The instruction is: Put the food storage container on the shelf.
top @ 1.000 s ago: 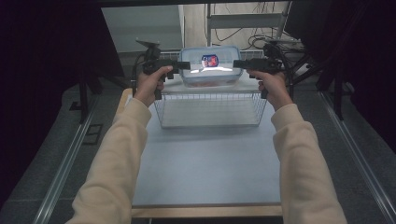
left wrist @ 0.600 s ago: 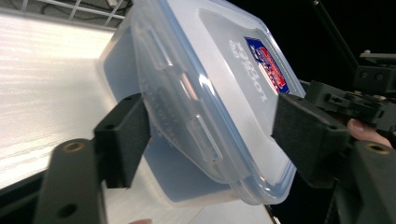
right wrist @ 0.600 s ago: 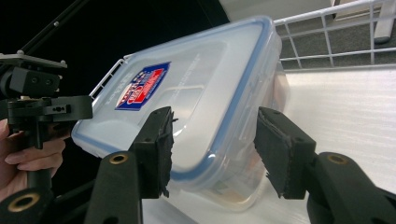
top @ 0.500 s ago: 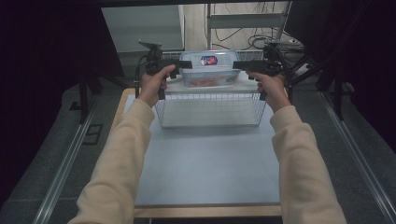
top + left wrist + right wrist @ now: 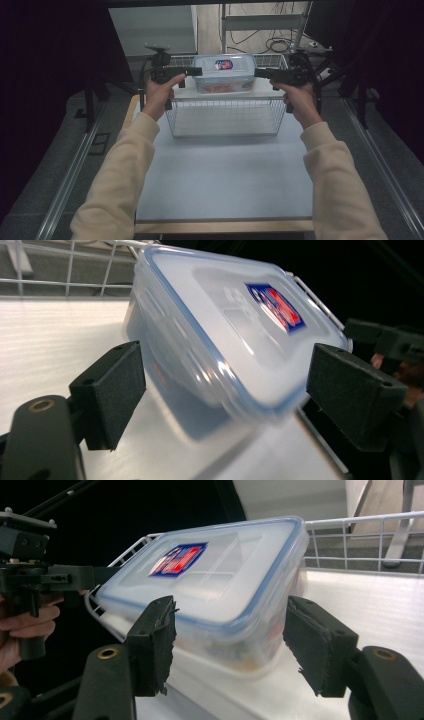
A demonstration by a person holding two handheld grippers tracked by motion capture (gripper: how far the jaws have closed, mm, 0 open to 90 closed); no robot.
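Releasing box (image 5: 223, 73) into the basket (image 5: 225, 111): left gripper (image 5: 196, 71) and right gripper (image 5: 260, 73) jaws have just been opening, pads clear of it. Next, probably back both straight out without nudging it.

I see my operator's forearms in loose, pale cream sleeves with ribbed cuffs at the wrists. Each hand carries a black pistol-style tool: the left gripper (image 5: 197, 71) and the right gripper (image 5: 260, 73), both with long black bars reaching inward and black cables trailing off behind. Close up, the jaws are matte black blocks with small round holes; brass-coloured bushings sit in the arms below them. The right gripper's pads (image 5: 156, 642) look frayed along their edges.
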